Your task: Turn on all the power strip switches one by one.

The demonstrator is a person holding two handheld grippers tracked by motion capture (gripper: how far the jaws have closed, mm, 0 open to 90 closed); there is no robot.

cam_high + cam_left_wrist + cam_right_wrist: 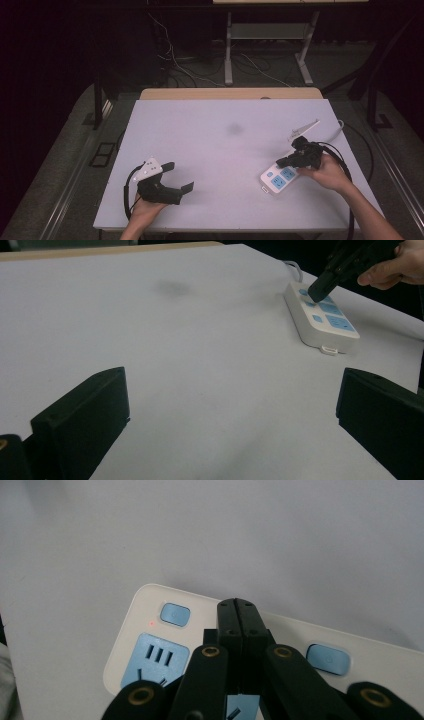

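The power strip (280, 178) lies flat on the white table (220, 150), near the right edge and a little toward my side. It is white with light blue socket faces and small blue switch buttons. In the right gripper view I see one blue button (175, 614) at the upper left of the strip with a tiny red light (150, 623) just beside it, a socket (155, 661) with three slots below it, and a second blue button (327, 659) more to the right. A white cable (336, 131) leaves the far end of the strip and goes toward the right edge of the table.

My right gripper (286, 161) is above the strip, and my right hand (327, 172) holds it from the side of the table edge. Its two jaws are pressed together with nothing between them, and their joined tip comes down on the top face of the strip, between the two blue buttons. In the left gripper view the tip seems to touch the strip, but I cannot tell this for sure.

My left gripper (180, 177) is well apart from the strip, low over the near left part of the table, held by my left hand (147, 207). Its jaws stand wide apart and hold nothing; between them is bare table.
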